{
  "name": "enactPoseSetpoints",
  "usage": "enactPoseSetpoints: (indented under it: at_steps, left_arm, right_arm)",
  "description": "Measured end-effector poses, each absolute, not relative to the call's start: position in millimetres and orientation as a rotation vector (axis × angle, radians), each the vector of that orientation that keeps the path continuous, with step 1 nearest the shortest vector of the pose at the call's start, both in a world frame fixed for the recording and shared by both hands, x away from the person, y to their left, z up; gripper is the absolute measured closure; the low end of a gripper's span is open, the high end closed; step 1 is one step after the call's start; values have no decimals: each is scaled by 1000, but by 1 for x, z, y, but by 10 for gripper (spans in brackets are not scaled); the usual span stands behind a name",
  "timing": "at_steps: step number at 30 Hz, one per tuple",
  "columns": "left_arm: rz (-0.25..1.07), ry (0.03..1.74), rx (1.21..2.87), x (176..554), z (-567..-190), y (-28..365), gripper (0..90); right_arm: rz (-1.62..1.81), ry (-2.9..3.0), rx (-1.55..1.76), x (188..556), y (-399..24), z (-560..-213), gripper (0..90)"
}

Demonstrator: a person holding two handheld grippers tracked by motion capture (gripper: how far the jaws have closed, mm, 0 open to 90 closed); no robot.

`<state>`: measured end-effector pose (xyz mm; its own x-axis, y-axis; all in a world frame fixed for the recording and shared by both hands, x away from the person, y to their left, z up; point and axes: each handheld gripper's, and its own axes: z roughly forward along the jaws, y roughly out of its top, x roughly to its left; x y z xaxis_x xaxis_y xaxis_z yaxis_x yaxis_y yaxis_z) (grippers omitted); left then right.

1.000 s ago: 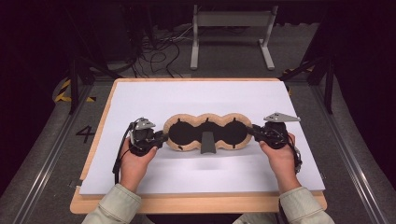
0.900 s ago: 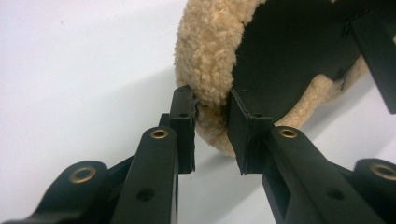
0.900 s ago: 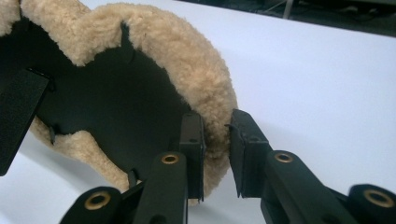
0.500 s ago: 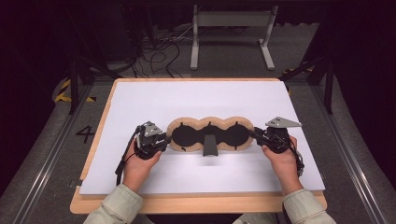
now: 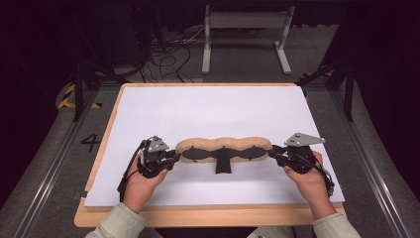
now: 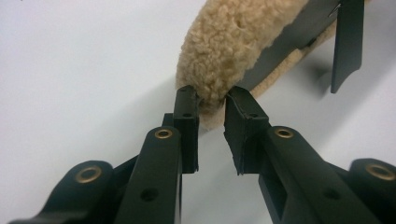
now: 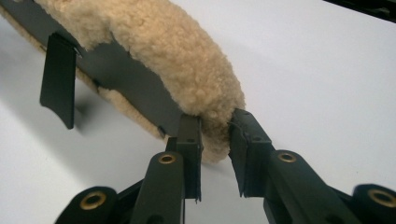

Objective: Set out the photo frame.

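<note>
A tan fleece piece (image 5: 220, 145) with a black lining is stretched between both grippers, over the near half of the white sheet (image 5: 208, 109). It stands tilted on edge, and a black strap (image 5: 222, 163) hangs from its middle. My left gripper (image 5: 174, 156) is shut on the left end; the left gripper view has the pads pinching the fleece tip (image 6: 224, 51), with the strap (image 6: 348, 42) beyond. My right gripper (image 5: 271, 152) is shut on the right end. In the right gripper view its jaws clamp the fleece rim (image 7: 177, 51), with the strap (image 7: 58, 79) to the left.
The white sheet covers a wooden tabletop (image 5: 198, 217) whose front edge lies just below the hands. Behind the table are a metal stand (image 5: 245, 29) and loose cables (image 5: 163, 59) on the floor. A painted "4" (image 5: 90, 142) marks the floor at left.
The fleece piece lay flat with its three dark openings facing up; now it is tipped on edge and pulled longer. Both hands have come slightly toward the table's front edge.
</note>
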<state>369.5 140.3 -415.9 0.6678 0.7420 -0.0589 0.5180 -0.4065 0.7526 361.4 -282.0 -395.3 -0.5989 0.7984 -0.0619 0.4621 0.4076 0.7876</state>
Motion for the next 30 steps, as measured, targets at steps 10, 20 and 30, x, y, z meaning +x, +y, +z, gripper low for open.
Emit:
enactPoseSetpoints:
  at_steps: [10,20,30]
  left_arm:
    - [345,967,2118,360,-417,141,753]
    - [336,986,2077,358,-413,145,715]
    - [357,945,2109,341,-390,143,900]
  right_arm:
    - [1034,2309,1033,349,-285,-393,747]
    - [1067,2331,1016,350,-289,-392,710]
    - [1098,2325,973,347,-295,-384,744]
